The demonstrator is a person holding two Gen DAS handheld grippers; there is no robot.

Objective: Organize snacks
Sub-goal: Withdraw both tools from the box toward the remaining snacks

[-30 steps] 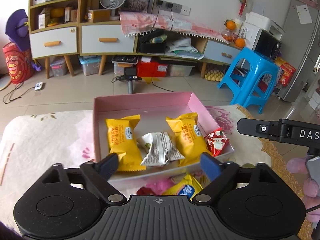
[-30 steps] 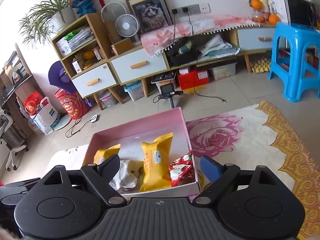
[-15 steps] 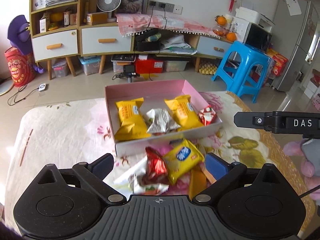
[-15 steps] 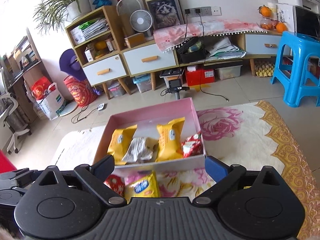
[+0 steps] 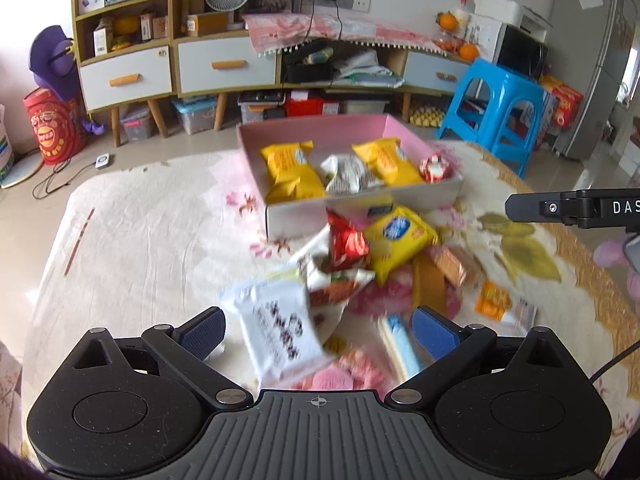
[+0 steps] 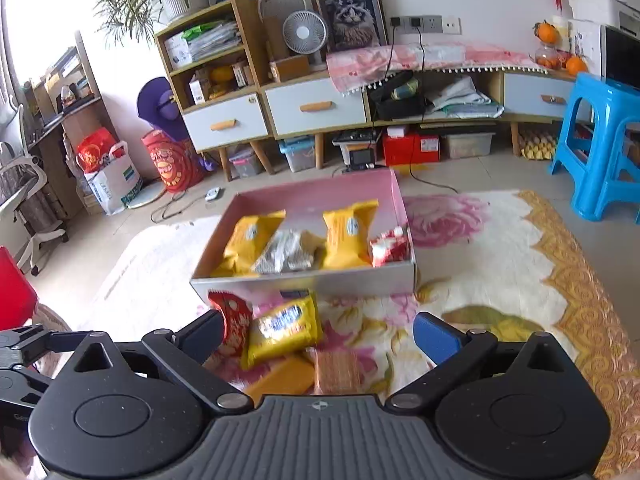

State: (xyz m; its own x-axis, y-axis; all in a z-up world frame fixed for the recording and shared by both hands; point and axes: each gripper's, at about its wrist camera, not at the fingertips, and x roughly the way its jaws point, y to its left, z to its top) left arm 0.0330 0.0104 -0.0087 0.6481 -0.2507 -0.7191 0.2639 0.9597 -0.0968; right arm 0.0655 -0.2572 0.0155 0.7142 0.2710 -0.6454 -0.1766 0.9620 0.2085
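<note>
Sitting on a flowery cloth point(image 5: 152, 240) is a pink box point(image 5: 312, 130) with no lid. Inside the box lie two yellow packs point(image 5: 290, 170), a crinkly white pack point(image 5: 348, 172) between them, and a small red pack point(image 5: 436, 166) at the right end. They lie side by side in a row.

Just in front of the box, more snacks lie loose in a pile on the cloth. A red bag point(image 5: 346, 242) leans on a yellow bag with a blue mark point(image 5: 398, 236). Near them are a brown cookie pack point(image 5: 454, 264) and a small orange pack point(image 5: 494, 300). A white pack with black writing point(image 5: 280, 330) is closest to the left gripper point(image 5: 318, 330).

The left gripper hangs over the pile with its fingers point(image 5: 202, 334) spread wide. The white pack shows between them, but the fingers do not press on it. It holds nothing.

The right gripper point(image 6: 320, 336) hangs over the pile too. Its fingers point(image 6: 434, 338) are opening wide. The yellow bag and the red bag show between them, but the fingers do not touch them, so it holds nothing.

Behind the cloth stand a blue stool point(image 6: 600, 148) and a low cabinet point(image 6: 316, 108) with a small fan point(image 6: 304, 34) on top.
</note>
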